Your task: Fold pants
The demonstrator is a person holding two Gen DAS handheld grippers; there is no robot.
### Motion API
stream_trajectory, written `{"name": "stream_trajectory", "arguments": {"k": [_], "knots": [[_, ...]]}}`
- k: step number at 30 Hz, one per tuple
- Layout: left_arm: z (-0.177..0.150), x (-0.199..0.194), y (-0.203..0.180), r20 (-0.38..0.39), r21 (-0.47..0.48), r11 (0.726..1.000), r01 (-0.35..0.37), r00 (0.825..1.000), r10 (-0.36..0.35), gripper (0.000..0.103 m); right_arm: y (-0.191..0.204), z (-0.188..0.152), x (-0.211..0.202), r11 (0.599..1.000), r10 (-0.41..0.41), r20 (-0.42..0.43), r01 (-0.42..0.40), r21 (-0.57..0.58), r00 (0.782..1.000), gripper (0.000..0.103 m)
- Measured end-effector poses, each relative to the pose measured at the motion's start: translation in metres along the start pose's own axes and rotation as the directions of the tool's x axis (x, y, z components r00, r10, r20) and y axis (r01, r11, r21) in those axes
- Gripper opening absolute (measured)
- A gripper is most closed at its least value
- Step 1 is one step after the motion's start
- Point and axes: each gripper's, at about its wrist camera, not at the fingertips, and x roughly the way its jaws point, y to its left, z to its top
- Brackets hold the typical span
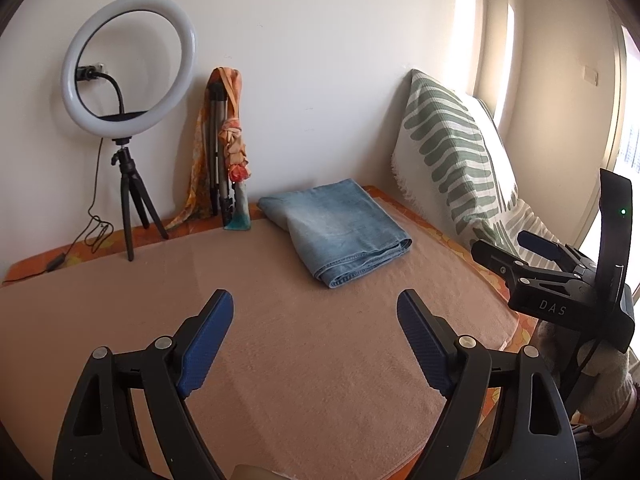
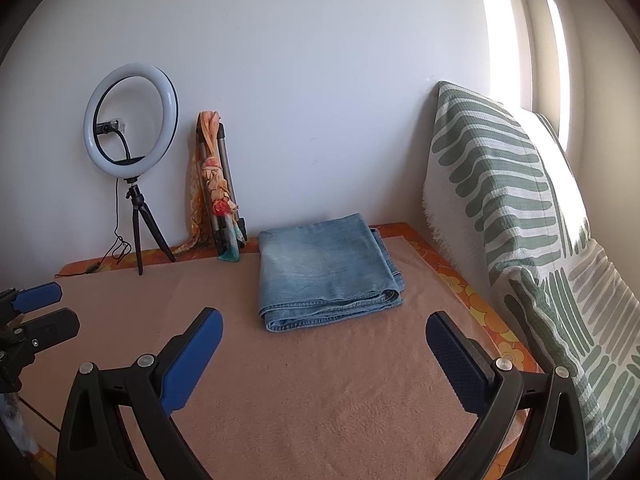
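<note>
A pair of light blue denim pants (image 1: 336,228) lies folded into a compact rectangle on the tan blanket (image 1: 280,344), toward the far side; it also shows in the right wrist view (image 2: 326,268). My left gripper (image 1: 316,304) is open and empty, held above the blanket short of the pants. My right gripper (image 2: 324,322) is open and empty, just in front of the pants' near folded edge. The right gripper also shows at the right of the left wrist view (image 1: 516,246), and the left gripper at the left edge of the right wrist view (image 2: 60,304).
A ring light on a small tripod (image 1: 128,68) stands at the back left with its cable trailing. A folded tripod wrapped in an orange scarf (image 1: 224,140) leans on the wall. A green-and-white patterned pillow (image 2: 500,208) stands along the right side.
</note>
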Motion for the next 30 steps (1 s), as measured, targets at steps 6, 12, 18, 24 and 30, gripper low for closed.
{"name": "stream_trajectory", "arguments": {"k": [6, 12, 18, 24, 30], "knots": [[-0.0002, -0.0017, 0.0000, -0.001, -0.001, 1.000, -0.003, 1.000, 0.003, 0.084, 0.0050, -0.0007, 0.0013, 1.000, 0.008, -0.002, -0.008, -0.009, 1.000, 0.103], [0.0001, -0.0036, 0.0023, 0.005, -0.001, 1.000, -0.003, 1.000, 0.003, 0.084, 0.0055, -0.0007, 0.0018, 1.000, 0.010, -0.003, -0.010, -0.005, 1.000, 0.103], [0.0000, -0.0042, 0.0025, 0.007, -0.001, 1.000, -0.001, 1.000, 0.001, 0.084, 0.0063, -0.0017, 0.0006, 1.000, 0.015, -0.003, -0.015, -0.004, 1.000, 0.103], [-0.0015, -0.0020, 0.0002, -0.004, 0.006, 1.000, 0.000, 1.000, 0.000, 0.084, 0.0063, -0.0014, -0.0001, 1.000, 0.017, -0.001, -0.017, -0.002, 1.000, 0.103], [-0.0014, -0.0015, 0.0002, -0.004, 0.006, 1.000, 0.003, 1.000, -0.003, 0.084, 0.0064, -0.0014, 0.0001, 1.000, 0.019, -0.006, -0.019, -0.003, 1.000, 0.103]]}}
